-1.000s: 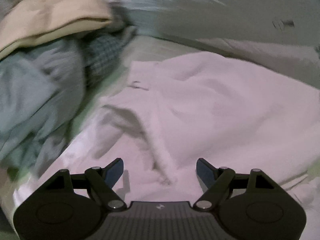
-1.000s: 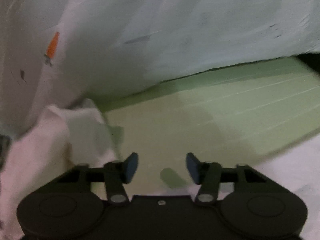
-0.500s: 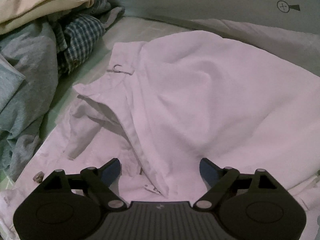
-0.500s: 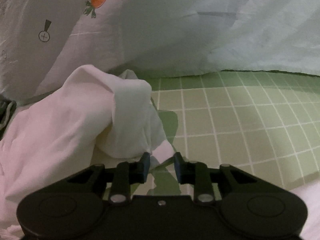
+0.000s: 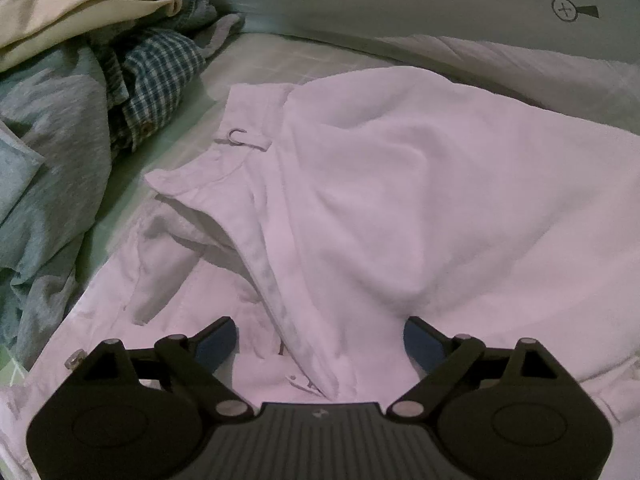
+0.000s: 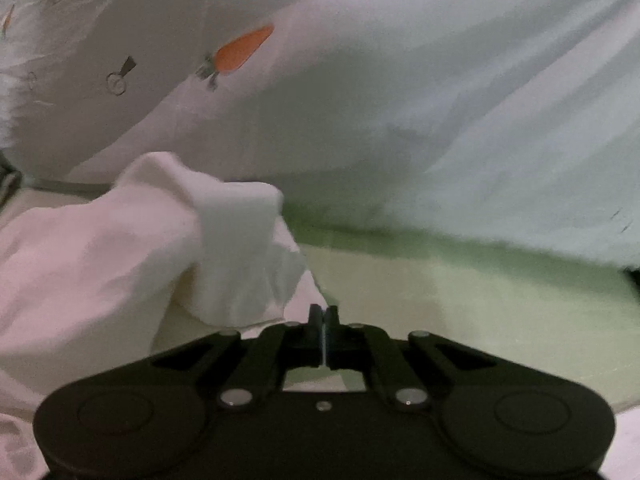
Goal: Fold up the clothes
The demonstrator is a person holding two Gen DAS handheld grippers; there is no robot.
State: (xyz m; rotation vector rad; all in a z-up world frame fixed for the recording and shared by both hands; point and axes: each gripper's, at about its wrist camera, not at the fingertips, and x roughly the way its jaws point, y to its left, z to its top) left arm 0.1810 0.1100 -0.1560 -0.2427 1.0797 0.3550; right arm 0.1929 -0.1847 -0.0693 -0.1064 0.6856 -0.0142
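A white garment [image 5: 400,208] lies crumpled on the green checked sheet [image 5: 256,60], with a small metal hook [image 5: 237,136] near its upper left edge. My left gripper [image 5: 320,340] is open, its fingers low over the garment with a raised fold between them. In the right wrist view the same white garment [image 6: 120,248] bulges up at the left. My right gripper [image 6: 322,314] is shut on a thin edge of the white garment just above the green sheet [image 6: 480,300].
A heap of clothes sits at the left: a cream piece [image 5: 80,4], a blue-green checked shirt [image 5: 156,76] and a grey-green garment [image 5: 52,152]. A white quilt with a carrot print [image 6: 240,50] rises behind the sheet.
My right gripper has closed fully on the garment's edge and drawn it along; the view has shifted. My left gripper has stayed open and hardly moved in the last half second.
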